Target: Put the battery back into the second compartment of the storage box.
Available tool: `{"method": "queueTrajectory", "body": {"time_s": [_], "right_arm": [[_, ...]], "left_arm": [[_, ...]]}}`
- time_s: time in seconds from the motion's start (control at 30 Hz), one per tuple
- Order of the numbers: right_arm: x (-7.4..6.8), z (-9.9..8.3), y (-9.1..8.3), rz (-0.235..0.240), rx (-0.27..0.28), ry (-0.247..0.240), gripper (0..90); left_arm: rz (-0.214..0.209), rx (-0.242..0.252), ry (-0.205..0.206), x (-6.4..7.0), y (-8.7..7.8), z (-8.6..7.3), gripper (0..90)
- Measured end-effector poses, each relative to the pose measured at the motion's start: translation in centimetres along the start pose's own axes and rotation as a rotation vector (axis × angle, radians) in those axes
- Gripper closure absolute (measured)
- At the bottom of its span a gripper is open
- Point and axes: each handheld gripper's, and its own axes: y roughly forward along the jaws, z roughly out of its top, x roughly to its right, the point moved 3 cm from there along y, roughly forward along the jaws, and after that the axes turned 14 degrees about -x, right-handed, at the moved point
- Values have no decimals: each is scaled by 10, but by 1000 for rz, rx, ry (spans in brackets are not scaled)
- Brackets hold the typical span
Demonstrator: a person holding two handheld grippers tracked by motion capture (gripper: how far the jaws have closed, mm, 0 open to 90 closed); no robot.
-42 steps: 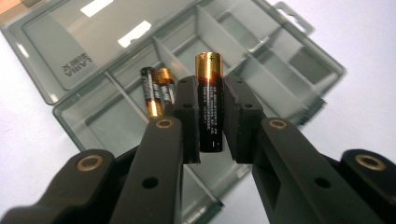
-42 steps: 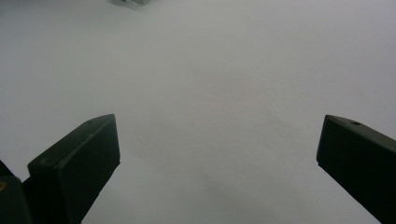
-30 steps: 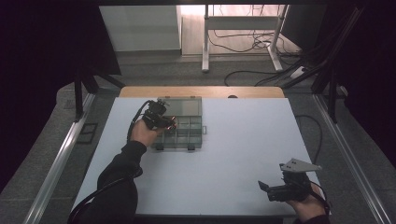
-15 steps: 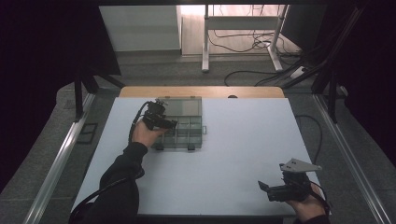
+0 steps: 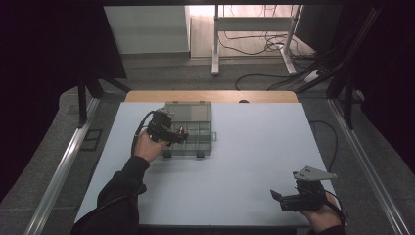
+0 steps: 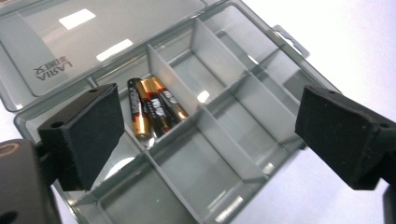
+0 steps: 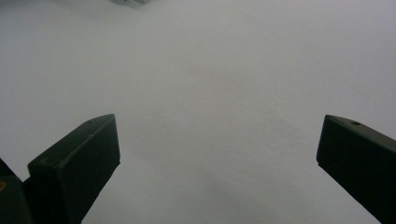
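A clear grey compartment box lies on the white table with its lid folded back. Three black-and-gold batteries lie side by side in one compartment near the hinge; the other compartments that show hold nothing. My left gripper hovers over the box's left part, and in the left gripper view its jaws stand wide apart above the dividers with nothing between them. My right gripper rests low at the table's front right corner, open over bare table.
The white table top stretches between the box and the right gripper. A wooden strip borders its far edge. Metal rails run along both sides, and cables lie on the floor beyond.
My left gripper has edged slightly to the right and nearer over the box. The right gripper has stayed where it was.
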Motion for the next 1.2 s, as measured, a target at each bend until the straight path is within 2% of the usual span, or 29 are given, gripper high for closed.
{"method": "queueTrajectory", "body": {"time_s": [0.27,0.43,0.87,1.2], "right_arm": [[0,0,-1,-1,3,-3,0],[0,0,-1,-1,5,-2,0],[0,0,-2,0,16,2,0],[0,0,-3,-2,25,1,0]], "left_arm": [[-9,15,69,18,-10,-12,18],[-5,18,93,23,-15,-19,6],[-5,103,88,34,-36,-48,4],[3,108,104,43,-42,-64,5]]}}
